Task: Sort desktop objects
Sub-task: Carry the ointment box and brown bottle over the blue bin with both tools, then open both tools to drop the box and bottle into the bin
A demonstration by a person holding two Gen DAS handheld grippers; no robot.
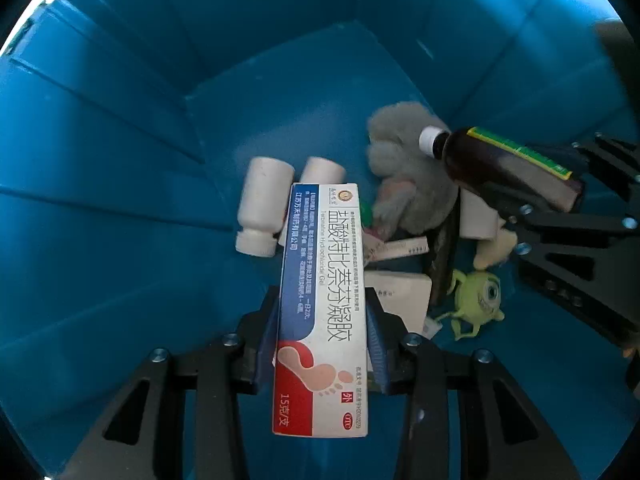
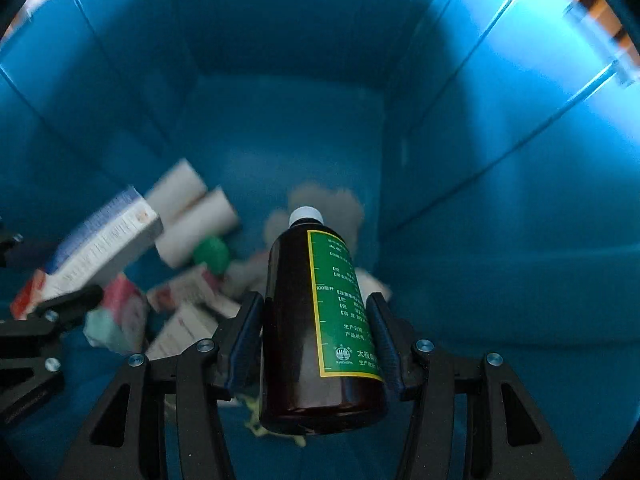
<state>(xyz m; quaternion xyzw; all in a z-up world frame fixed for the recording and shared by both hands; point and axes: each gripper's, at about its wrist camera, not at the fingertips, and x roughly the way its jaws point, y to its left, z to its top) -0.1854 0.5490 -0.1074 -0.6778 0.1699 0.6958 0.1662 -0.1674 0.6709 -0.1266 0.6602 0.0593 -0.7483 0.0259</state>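
Observation:
Both grippers reach down into a deep blue bin [image 1: 120,200]. My left gripper [image 1: 324,316] is shut on a long white, blue and red medicine box [image 1: 324,300] with a foot picture, held above the bin floor. My right gripper [image 2: 316,320] is shut on a brown medicine bottle [image 2: 304,320] with a white cap and green label. The bottle [image 1: 492,164] and right gripper [image 1: 568,232] also show at the right of the left wrist view. The box [image 2: 96,252] and left gripper [image 2: 48,320] show blurred at the left of the right wrist view.
On the bin floor lie two white pill bottles [image 1: 264,208], a grey plush toy [image 1: 404,168], a green one-eyed monster toy [image 1: 480,300], several small medicine boxes [image 1: 400,296] and a green cap [image 2: 212,254]. Blue walls [image 2: 500,200] rise on all sides.

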